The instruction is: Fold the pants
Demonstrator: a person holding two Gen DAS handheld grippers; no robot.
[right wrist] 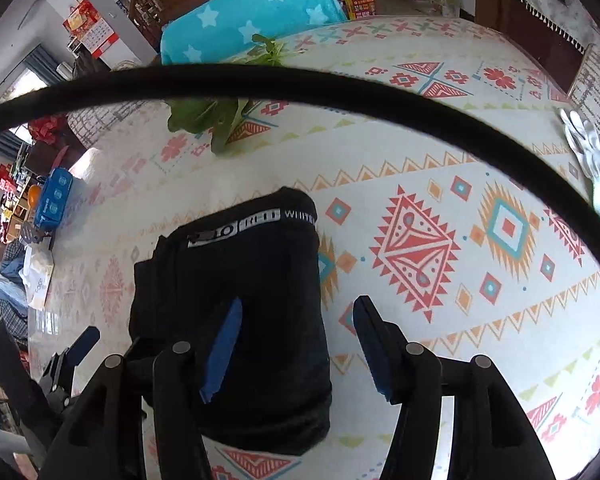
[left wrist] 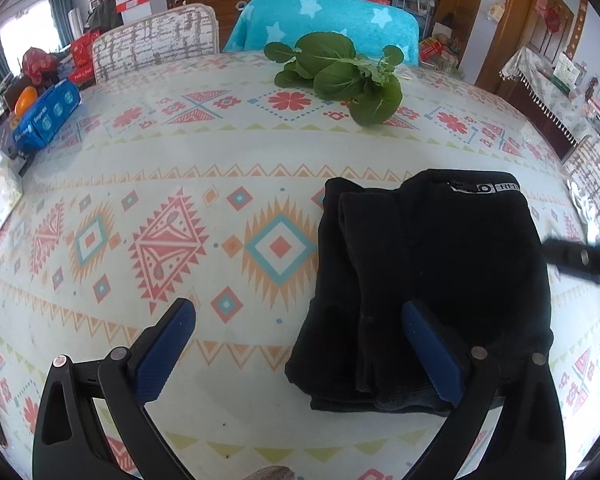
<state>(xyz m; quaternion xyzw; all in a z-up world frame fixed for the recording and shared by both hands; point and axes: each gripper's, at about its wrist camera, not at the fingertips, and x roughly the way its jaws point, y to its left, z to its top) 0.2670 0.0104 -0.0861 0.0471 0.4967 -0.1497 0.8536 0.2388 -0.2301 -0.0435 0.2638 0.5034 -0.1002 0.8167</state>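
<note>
The left gripper [left wrist: 298, 346] hangs with jaws spread and pinching nothing, its right finger over the near left part of the folded black pants [left wrist: 432, 280], its left finger above bare patterned surface [left wrist: 204, 148]. The right gripper [right wrist: 296, 350] also has jaws apart and empty, its left finger over the near right part of the pants [right wrist: 236, 304], its right finger above the tablecloth just beside them. Farther back lie leafy greens [left wrist: 340, 74], then a star-patterned blue chair cover [left wrist: 324, 20].

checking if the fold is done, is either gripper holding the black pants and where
Nothing is held. The left gripper and right gripper both stand open above the folded black fabric pants, pads not pressing them.
</note>
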